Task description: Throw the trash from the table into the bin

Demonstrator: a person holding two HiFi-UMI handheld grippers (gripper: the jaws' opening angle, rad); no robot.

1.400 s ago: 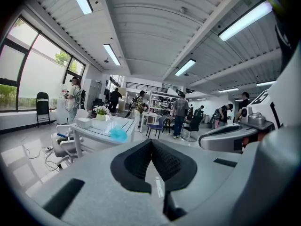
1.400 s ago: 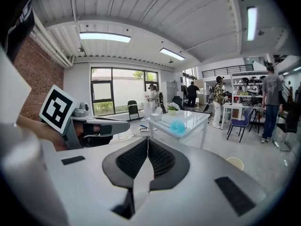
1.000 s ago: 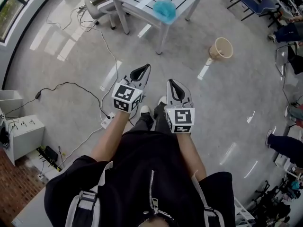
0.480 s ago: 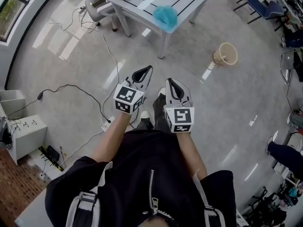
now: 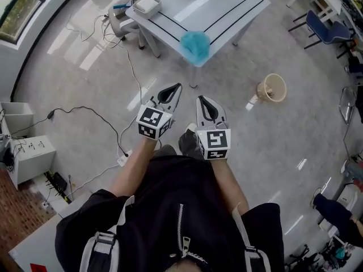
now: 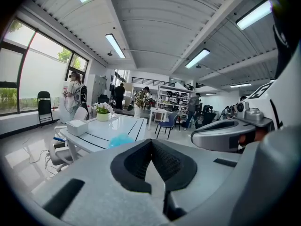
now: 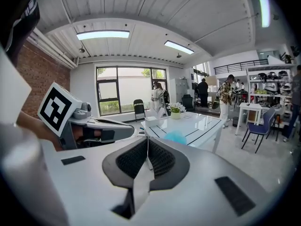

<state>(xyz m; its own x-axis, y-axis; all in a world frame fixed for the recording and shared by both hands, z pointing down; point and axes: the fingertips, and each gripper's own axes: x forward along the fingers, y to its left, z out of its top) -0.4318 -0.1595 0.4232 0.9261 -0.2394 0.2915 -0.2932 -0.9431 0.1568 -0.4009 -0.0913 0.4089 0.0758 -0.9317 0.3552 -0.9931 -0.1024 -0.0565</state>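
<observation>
A crumpled blue piece of trash [image 5: 195, 45] lies on the near corner of the white table [image 5: 221, 7]. It also shows as a blue lump [image 6: 120, 140] past the left jaws and as a blue lump [image 7: 176, 136] past the right jaws. A tan bin [image 5: 271, 88] is on the floor to the right of the table. My left gripper [image 5: 174, 88] and right gripper [image 5: 203, 102] are held side by side over the floor, short of the table, both shut and empty. The jaw tips of the left gripper [image 6: 151, 142] and of the right gripper [image 7: 147, 142] meet with nothing between them.
A white box [image 5: 147, 4] and a flower pot [image 6: 102, 113] stand on the table. A chair [image 5: 122, 16] is at its left, and cables [image 5: 108, 120] trail over the floor. Blue chairs [image 5: 323, 30], shelves and several people are farther back.
The person has walked toward the table, carrying both grippers forward. The table, the blue trash and the bin now sit lower and closer in the head view. Both pairs of jaws stayed shut.
</observation>
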